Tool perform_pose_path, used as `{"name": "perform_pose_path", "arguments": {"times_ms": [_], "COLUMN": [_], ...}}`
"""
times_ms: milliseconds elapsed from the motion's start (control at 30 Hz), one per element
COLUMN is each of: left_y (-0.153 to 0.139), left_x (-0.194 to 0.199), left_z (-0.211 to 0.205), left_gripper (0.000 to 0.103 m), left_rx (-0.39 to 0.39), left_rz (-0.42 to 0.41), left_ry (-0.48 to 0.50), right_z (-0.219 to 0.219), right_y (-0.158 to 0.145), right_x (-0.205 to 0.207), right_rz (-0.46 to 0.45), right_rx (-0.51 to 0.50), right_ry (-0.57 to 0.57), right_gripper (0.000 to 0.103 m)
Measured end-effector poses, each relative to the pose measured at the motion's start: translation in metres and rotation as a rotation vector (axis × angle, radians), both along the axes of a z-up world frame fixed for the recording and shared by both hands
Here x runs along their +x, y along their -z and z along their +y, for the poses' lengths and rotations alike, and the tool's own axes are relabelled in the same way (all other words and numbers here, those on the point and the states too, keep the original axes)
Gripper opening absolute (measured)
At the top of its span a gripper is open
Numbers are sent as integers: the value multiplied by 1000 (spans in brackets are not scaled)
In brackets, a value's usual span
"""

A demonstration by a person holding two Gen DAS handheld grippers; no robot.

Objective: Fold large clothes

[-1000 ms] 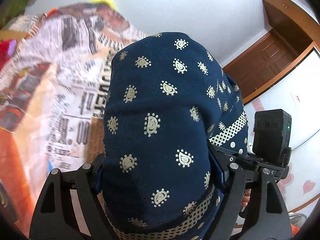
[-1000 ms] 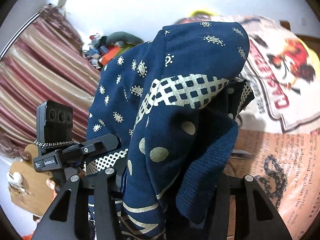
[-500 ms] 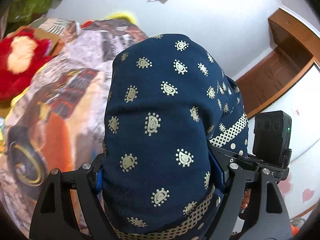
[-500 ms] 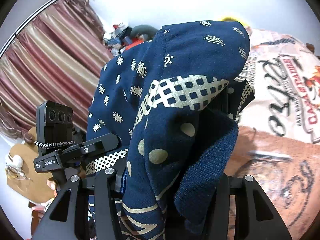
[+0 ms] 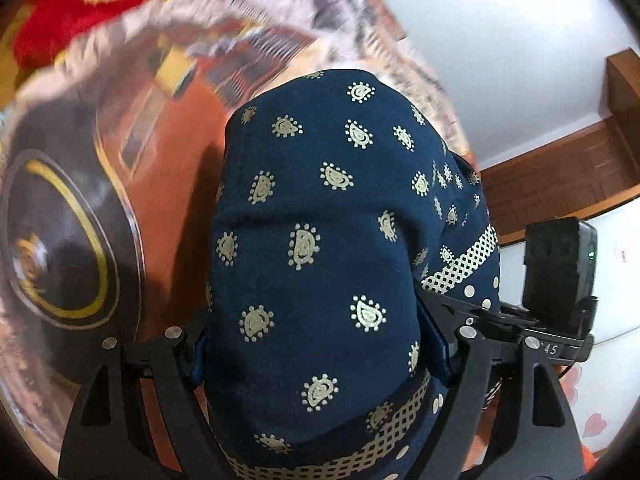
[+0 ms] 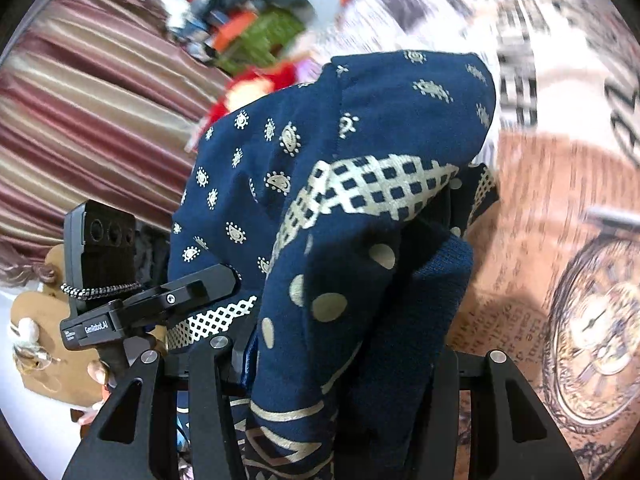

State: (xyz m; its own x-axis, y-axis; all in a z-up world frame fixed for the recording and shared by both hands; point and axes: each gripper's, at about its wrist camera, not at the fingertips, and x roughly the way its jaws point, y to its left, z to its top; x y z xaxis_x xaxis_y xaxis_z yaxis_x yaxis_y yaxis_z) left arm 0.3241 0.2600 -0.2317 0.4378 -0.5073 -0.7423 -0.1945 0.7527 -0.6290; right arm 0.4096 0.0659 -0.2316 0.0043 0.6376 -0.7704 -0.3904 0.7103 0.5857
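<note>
A navy garment [image 5: 320, 248] with a cream paisley print and a lattice border fills the middle of the left wrist view. My left gripper [image 5: 320, 344] is shut on a bunched fold of it. The same garment [image 6: 344, 216] drapes over my right gripper [image 6: 340, 364], which is shut on its ribbed edge. The fingertips of both grippers are hidden by cloth. The other gripper shows at the side of each view, close by.
A printed bedspread [image 6: 560, 208] with orange panels, newsprint text and a pocket-watch picture lies below and ahead. A red plush toy [image 5: 80, 8] lies at its far end. Striped curtains [image 6: 88, 120] hang on the left. A wooden door [image 5: 560, 176] stands to the right.
Both grippers, still holding the garment, have tilted forward and down toward the bedspread. The wall has left the view and the bedspread now fills the background, blurred by motion.
</note>
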Motion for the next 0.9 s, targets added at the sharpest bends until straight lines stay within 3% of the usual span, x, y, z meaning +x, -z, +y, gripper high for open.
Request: {"name": "perform_pose_path", "arguments": {"times_ms": [133,300,400,467,567,733,900], "left_y": [33,34,31,24,12,-7,-13], "left_x": [5,-6,-13,-21,-35,-63,-94], "left_z": [5,5,4,3,2,-6,-31], "left_gripper": [81,82,82,83,83,83,83], "left_rx": [-50,-44,-15,24,93,212,377], "left_rz": [23,-14,-25,-37,-64,-99,-100], "left_ry": [5,25,15,6,-4,15,59], "right_z": [4,8,16,18,14,-2,-27], "right_y": [28,37,28,23,19,20,17], "right_x": [10,17,6,-2,-17,-39,-48], "right_rz": [31,22,-29,-90,-163,-229,-194], "right_rx": [-60,-77,-138,-198,-255,-317,-311], "right_ry": [-10,-66,-102,-127,-186,-241,-195], "right_gripper": [45,48,61,74,81,86,88]}}
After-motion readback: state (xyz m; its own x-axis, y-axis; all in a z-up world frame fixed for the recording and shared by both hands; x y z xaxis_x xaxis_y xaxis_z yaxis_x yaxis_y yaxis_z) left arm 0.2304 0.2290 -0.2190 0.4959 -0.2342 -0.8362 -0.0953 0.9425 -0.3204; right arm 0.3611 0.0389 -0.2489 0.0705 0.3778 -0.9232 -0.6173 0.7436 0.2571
